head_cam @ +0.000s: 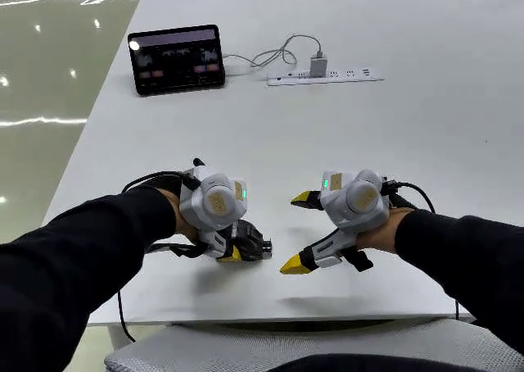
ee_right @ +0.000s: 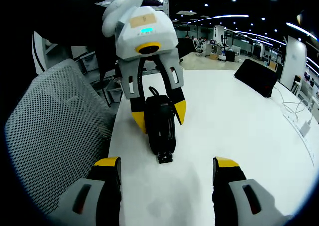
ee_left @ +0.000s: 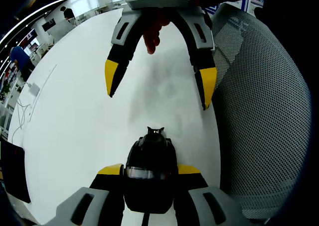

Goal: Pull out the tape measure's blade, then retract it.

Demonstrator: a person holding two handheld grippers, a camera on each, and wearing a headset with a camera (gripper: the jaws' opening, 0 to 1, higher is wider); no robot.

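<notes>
Jaws of the left gripper [head_cam: 237, 249] were clamped on the black tape measure [head_cam: 254, 245] in the head view, low over the white table [head_cam: 327, 126] near its front edge. The right gripper [head_cam: 296, 231] faced it from just beside, its yellow-tipped jaws spread wide with nothing between them. A tablet [head_cam: 176, 58] and a power strip [head_cam: 325, 77] lay at the table's far end.

From the left gripper view, the left gripper [ee_left: 149, 169] pinched the tape measure [ee_left: 149, 176] from both sides, the blade's end tab sitting at the case mouth. Ahead, the right gripper [ee_left: 159, 82] was open, apart from the tab. A mesh chair [ee_left: 264, 111] stood alongside.

From the right gripper view, the right gripper [ee_right: 167, 162] gaped wide and empty. The tape measure [ee_right: 159, 124] stood near ahead, held by the left gripper [ee_right: 157, 116].
</notes>
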